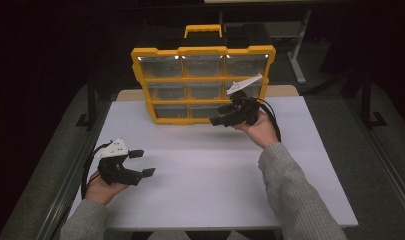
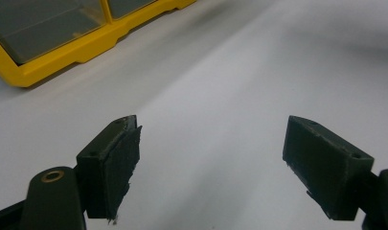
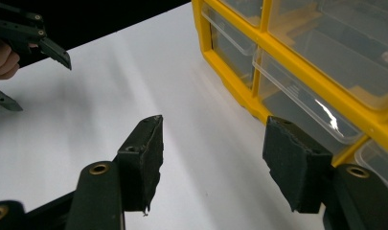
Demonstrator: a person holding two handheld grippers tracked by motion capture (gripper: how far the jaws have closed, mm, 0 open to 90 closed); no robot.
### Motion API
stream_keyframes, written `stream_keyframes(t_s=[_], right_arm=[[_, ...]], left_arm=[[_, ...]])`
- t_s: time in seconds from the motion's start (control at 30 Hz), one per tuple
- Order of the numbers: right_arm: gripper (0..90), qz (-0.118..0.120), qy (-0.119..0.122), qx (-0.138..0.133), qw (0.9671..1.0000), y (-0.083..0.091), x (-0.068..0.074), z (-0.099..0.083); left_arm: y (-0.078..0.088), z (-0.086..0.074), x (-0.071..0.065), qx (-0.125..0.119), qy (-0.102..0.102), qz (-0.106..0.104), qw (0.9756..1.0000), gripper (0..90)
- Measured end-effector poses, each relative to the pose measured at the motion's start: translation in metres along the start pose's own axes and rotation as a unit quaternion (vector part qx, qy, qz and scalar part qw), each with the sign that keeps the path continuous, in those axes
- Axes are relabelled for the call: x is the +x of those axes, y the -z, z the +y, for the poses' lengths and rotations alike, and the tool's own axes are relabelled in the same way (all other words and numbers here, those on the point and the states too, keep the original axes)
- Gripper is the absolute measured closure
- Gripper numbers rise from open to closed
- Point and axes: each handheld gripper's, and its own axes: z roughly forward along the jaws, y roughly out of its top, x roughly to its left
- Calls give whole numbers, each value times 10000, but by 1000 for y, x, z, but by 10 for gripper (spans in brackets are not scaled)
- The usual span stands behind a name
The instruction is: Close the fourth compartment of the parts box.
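Yellow-framed drawer organizer with clear drawers and a yellow carry handle, standing upright at the far side of the white counter. The right hand-held gripper is raised just in front of the organizer's lower right drawers; its jaws are spread wide with nothing between them, and the organizer lies ahead and to the right of them in the right gripper view. The left hand-held gripper sits low over the near left part of the counter, well apart from the organizer, jaws likewise wide apart and empty; the organizer's corner lies ahead and to its left.
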Motion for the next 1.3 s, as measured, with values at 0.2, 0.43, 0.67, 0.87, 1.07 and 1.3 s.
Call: stream_keyframes(t_s=[0.2,0.43,0.67,0.87,1.07,1.3], right_arm=[[361,-36,-84,21,10000,6,0,-10],[338,-95,-154,20,9998,13,1,-22],[317,-152,-220,-47,9996,20,0,-36],[298,-223,-266,-63,9994,27,-1,-47],[284,-262,-337,-69,9991,33,-1,-58],[276,-343,-372,-57,9987,41,0,-72]], left_arm=[[-1,0,-1,-2,51,-2,10000,195],[0,0,0,-8,54,19,10000,192],[-1,1,-1,-33,106,17,9999,184],[-1,1,-1,-41,133,13,9999,180],[0,1,-1,-45,166,11,9999,176],[0,1,-1,-42,210,-24,9998,174]])
